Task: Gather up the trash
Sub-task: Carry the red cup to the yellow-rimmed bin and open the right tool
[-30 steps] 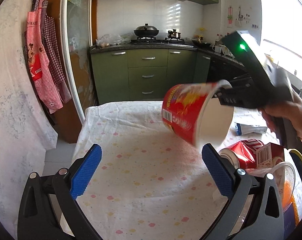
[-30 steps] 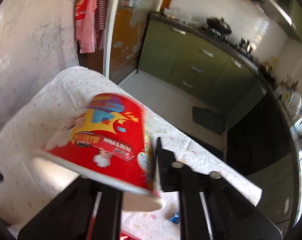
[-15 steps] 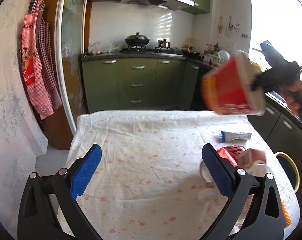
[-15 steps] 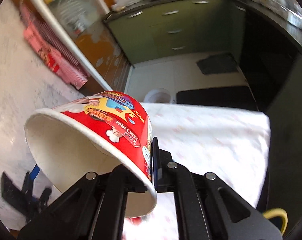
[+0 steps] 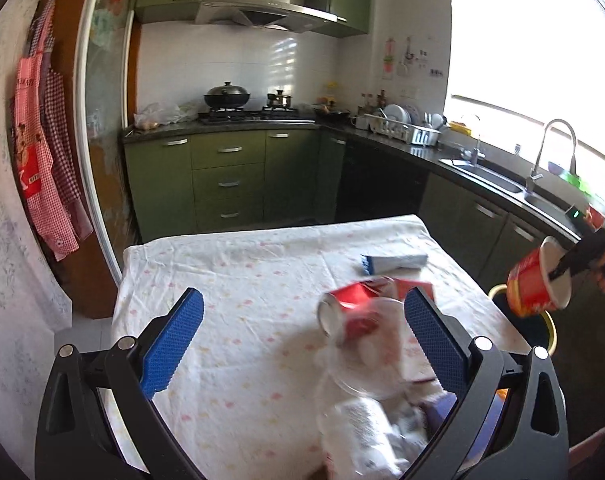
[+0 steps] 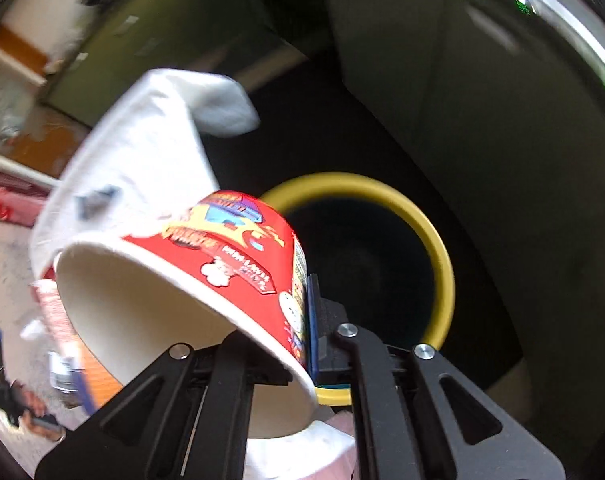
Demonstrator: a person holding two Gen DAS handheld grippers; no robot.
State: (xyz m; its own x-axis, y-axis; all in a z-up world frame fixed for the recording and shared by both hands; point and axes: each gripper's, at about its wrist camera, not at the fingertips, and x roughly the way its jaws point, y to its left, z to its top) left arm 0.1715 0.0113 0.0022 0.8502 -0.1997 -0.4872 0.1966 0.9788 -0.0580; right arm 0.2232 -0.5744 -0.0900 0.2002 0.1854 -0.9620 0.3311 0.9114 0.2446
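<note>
red paper cup (image 6: 238,248) with white inside, yellow-rimmed bin (image 6: 430,240), white tablecloth (image 5: 238,280) dotted pink and yellow

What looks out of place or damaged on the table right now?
A crushed red can lies on its side among a heap of wrappers and clear plastic near the table's right edge. A blue-and-white tube lies apart, farther back. Nothing looks spilled.
</note>
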